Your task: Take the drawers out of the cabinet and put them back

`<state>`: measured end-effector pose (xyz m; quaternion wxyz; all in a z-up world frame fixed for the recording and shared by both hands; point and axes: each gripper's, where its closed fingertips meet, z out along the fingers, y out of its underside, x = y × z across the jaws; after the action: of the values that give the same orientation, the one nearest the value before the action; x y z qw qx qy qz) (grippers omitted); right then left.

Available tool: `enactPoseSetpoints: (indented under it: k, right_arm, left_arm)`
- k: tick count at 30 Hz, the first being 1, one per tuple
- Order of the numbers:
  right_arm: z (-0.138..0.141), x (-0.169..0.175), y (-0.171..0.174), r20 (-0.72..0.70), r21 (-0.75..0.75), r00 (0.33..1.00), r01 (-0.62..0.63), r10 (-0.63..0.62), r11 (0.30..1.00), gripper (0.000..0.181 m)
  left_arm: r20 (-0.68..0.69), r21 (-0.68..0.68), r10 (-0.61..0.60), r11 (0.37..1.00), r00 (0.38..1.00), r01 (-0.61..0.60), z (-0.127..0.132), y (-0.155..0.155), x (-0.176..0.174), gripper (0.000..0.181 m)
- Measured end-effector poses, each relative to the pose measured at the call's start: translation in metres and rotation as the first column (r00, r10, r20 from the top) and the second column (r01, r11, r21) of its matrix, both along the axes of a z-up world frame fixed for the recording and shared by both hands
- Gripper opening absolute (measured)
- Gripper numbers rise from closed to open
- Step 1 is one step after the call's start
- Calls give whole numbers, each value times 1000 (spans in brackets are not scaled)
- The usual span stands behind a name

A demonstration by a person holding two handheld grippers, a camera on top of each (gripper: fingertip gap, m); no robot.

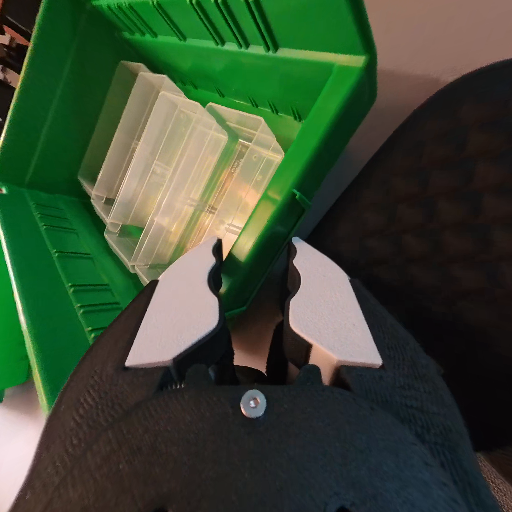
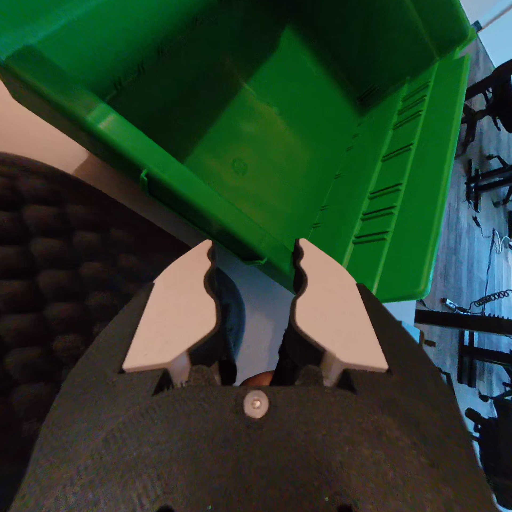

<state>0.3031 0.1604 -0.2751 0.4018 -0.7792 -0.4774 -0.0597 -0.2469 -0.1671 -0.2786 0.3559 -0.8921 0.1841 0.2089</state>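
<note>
Left tongs (image 1: pixel 255 246) apart, straddling green cabinet (image 1: pixel 277 227) wall; right tongs (image 2: pixel 252 246) apart; clear drawers (image 1: pixel 171 177) inside.

It looks like a workroom or lab rather than a home. At the right edge of the right wrist view, black metal stands and frames (image 2: pixel 483 327) crowd a grey plank floor (image 2: pixel 468 221), with loose cables and a coiled cord (image 2: pixel 491 297) lying about. A plain pale wall (image 1: pixel 443 36) fills the upper right of the left wrist view.

Green cabinet (image 1: pixel 69 124) cut off top & left; clear drawers (image 1: pixel 166 171) blurred, contents indistinct.
</note>
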Motion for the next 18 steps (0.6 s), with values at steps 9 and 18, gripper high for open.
enactPoseSetpoints:
  k: [9,18]
  right_arm:
    - [9,26,-6,-74,-18,997,28,-30,999,60]
    - [11,-29,-17,-152,-20,982,-120,116,993,51]
  left_arm:
    - [-5,42,-3,999,1000,3,7,-22,-9,51]
    - [-9,26,54,998,999,-53,6,-23,-16,46]
